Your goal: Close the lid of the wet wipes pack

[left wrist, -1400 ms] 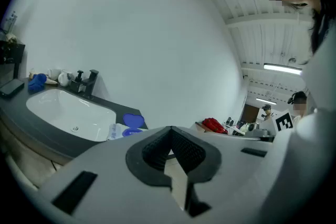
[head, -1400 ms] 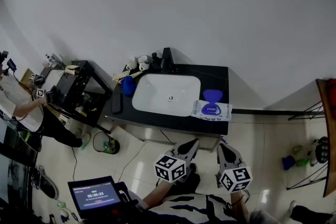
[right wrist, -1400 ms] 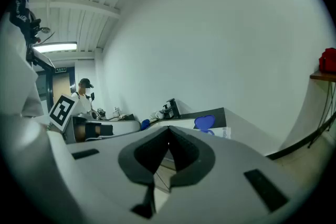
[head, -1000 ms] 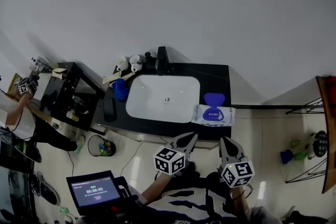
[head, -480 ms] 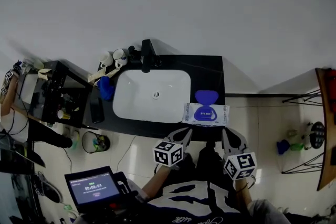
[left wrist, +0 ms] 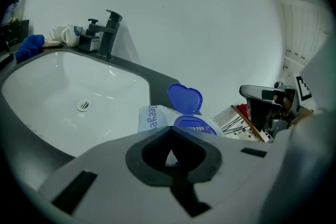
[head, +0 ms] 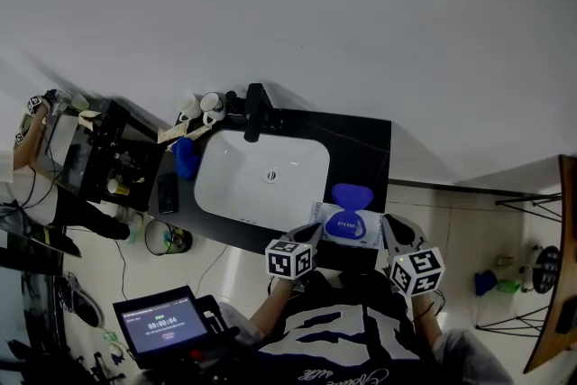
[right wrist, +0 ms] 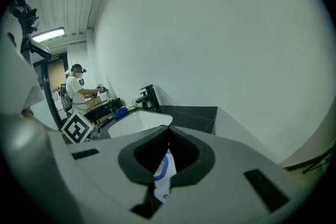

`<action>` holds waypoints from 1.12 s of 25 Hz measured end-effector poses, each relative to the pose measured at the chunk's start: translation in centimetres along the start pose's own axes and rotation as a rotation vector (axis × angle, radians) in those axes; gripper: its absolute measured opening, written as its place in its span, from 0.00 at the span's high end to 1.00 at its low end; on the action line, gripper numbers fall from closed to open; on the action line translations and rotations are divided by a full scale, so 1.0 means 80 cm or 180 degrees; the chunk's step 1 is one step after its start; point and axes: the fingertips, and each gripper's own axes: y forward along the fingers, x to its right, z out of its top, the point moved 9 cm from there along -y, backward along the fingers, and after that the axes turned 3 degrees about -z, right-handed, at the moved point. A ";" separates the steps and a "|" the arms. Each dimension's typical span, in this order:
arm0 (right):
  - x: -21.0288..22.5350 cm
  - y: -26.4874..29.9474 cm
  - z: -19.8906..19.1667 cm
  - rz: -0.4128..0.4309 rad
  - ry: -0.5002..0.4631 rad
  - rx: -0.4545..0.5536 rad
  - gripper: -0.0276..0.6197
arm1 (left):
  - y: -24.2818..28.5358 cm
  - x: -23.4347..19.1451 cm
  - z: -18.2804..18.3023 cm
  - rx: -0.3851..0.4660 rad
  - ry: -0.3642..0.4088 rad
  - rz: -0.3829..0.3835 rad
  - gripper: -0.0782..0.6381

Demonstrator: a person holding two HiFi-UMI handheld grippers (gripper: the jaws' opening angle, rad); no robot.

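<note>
Blue lid (head: 352, 196) is standing open off the far edge of the wet wipes pack (head: 332, 228), lying just right of the sink (head: 230, 185). You are flanking it with left gripper (head: 309, 235) and right gripper (head: 394, 232), jaws pressed together, empty.

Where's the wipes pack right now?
Head view: the pack lies on the counter just right of the sink, at the front edge, between the left gripper and right gripper.
</note>
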 end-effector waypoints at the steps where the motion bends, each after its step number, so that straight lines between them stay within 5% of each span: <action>1: 0.006 0.007 0.001 0.0045 -0.0035 -0.0050 0.97 | 0.004 0.000 -0.002 -0.0040 -0.0020 0.0021 0.89; 14: 0.067 0.136 -0.008 0.0255 -0.0782 -0.0873 0.97 | 0.019 -0.002 0.002 -0.0346 -0.0040 0.0220 0.89; 28: 0.009 0.094 -0.015 0.0790 -0.0628 -0.0999 0.97 | 0.015 -0.001 0.002 -0.0323 -0.0082 0.0192 0.89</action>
